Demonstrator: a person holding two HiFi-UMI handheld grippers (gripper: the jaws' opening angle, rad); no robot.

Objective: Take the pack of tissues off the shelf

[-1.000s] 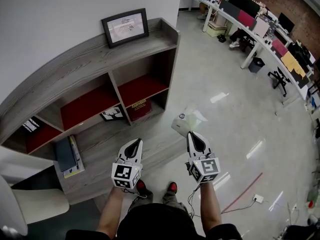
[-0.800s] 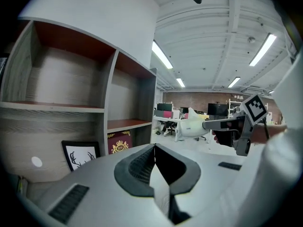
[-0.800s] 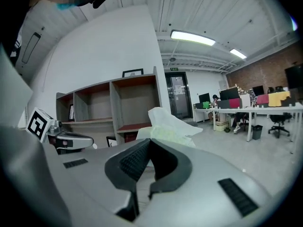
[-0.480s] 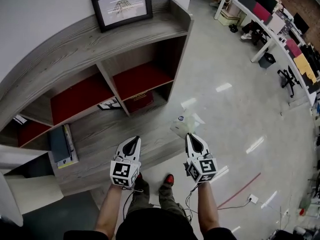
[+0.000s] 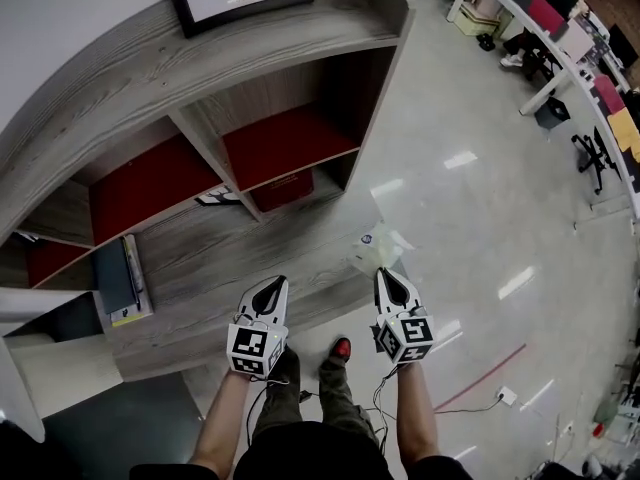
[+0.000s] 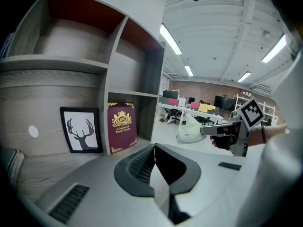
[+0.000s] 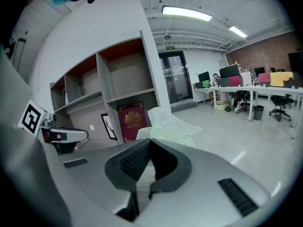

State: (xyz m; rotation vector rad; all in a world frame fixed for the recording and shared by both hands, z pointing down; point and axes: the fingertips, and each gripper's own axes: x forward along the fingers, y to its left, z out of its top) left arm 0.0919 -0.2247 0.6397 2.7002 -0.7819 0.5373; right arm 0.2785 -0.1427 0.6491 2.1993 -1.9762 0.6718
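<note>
Jaws on crumpled white tissue pack [image 5: 376, 249]

The head view looks steeply down from overhead onto the shelf [image 5: 250, 43] and the floor [image 5: 450, 198]. Each gripper view looks roughly level along its own jaws, close to the shelf's lower compartments. Both share the maroon book [image 6: 122, 126] and the deer picture [image 6: 80, 129].

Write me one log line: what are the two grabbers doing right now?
right gripper: shut on pack of tissues | left gripper: shut, empty | pack: in the air, off the shelf
</note>
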